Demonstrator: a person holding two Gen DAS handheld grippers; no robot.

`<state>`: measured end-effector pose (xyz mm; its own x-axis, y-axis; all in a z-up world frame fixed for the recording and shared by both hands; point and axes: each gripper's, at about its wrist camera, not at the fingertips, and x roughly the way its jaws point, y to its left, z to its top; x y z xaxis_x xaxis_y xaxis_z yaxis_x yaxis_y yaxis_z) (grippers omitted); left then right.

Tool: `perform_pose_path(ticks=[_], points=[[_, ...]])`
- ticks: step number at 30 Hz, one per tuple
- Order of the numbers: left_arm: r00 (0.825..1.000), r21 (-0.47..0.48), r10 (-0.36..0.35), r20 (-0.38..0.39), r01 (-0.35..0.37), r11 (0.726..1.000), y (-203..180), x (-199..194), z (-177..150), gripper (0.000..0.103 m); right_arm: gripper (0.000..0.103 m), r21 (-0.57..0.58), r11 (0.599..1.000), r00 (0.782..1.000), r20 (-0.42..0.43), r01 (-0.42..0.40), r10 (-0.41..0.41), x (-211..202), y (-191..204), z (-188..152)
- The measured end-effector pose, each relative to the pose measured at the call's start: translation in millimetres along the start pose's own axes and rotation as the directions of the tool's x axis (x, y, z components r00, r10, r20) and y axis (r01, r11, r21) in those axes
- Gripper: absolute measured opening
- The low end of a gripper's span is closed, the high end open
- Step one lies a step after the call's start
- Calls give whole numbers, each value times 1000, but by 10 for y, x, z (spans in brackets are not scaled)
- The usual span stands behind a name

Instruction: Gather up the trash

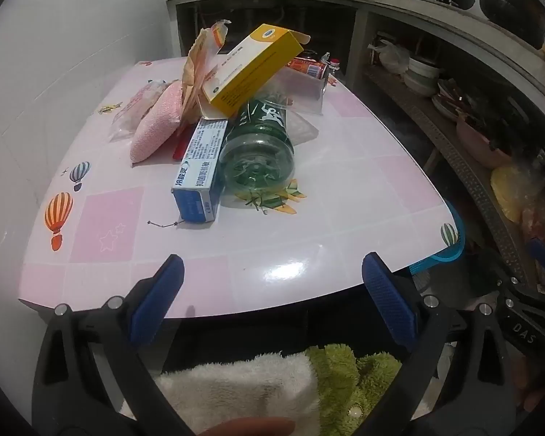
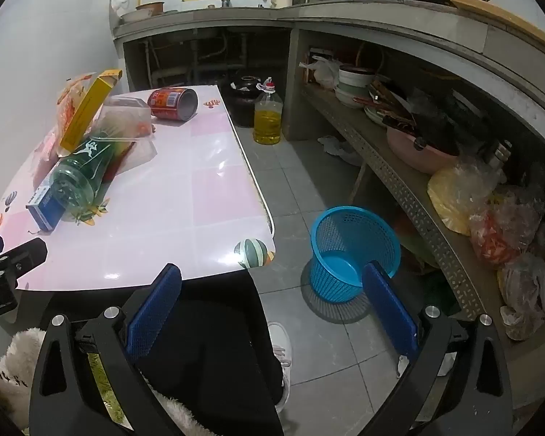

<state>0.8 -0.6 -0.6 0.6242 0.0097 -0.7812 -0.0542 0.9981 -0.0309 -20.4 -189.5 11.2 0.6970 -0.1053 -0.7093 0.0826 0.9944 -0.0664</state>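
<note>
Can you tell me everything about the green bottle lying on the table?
The green bottle is see-through plastic with white lettering on its side. It lies on its side on the pink-checked table, its bumpy round base facing the cameras, and it looks empty. A yellow box leans across its upper part, and a blue-and-white box lies along one side, touching it. Its cap end is hidden under the pile. Neither tongs touch it.

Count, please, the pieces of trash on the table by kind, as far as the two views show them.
Cardboard boxes: 2, the yellow box and the blue box.
Plastic bottles: 1, the green bottle.
Cans: 1, the red can.
Clear plastic containers: 1, the clear container.
Bags and wrappers: 2 that I can separate, the pink bag and the orange wrapper.
Total: 7.
</note>
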Motion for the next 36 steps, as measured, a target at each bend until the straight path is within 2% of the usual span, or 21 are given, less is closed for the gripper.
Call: perform_pose_path(ticks=[8,36], points=[[1000,-6,-16,13,16,1000,19,-22,4,94,97,-2,1000,1000,0,-1,1,-3,3,5],[1000,8,17,-2,-17,1000,93,124,30,94,97,5,1000,1000,-6,-3,3,41,-11,-2]])
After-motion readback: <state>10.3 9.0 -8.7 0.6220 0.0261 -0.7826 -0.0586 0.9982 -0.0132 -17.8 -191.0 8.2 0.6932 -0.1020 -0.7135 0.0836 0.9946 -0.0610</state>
